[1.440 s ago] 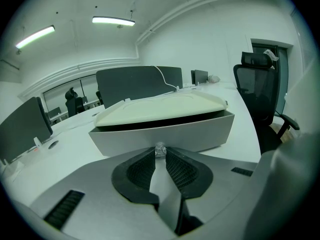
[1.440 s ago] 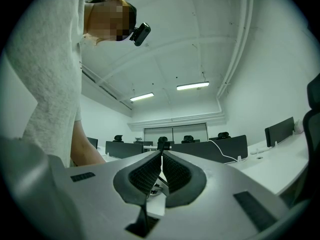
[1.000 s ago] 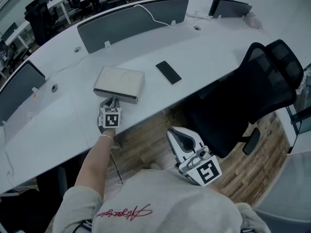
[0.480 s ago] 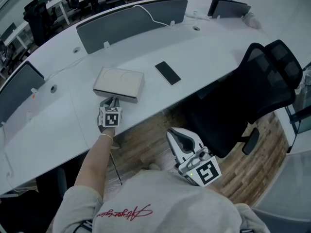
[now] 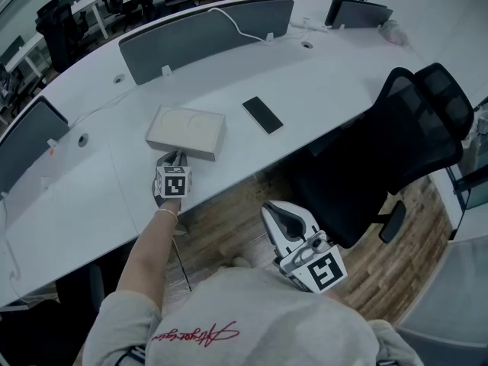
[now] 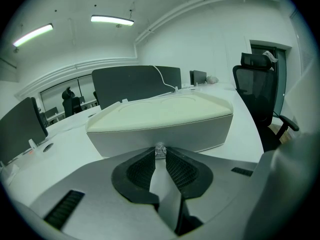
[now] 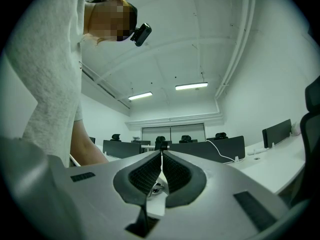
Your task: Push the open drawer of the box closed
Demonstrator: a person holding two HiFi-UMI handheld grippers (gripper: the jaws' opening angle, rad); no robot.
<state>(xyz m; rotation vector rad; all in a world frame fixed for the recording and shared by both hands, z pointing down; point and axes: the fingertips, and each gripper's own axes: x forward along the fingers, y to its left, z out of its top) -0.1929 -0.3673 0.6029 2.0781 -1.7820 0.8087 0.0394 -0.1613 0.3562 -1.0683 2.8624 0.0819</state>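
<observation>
Cream box (image 5: 187, 132), drawer (image 6: 200, 134) flush — left gripper (image 5: 177, 158) pinches its clear knob (image 6: 160, 149); right gripper (image 7: 161, 154) closed.

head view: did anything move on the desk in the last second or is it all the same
Nothing visibly changed. The box sits in the same spot on the desk. The left gripper stays at its front face, tips closed on the small clear knob. The right gripper stays shut, held off the desk near the person's body. The phone has not moved either.
</observation>
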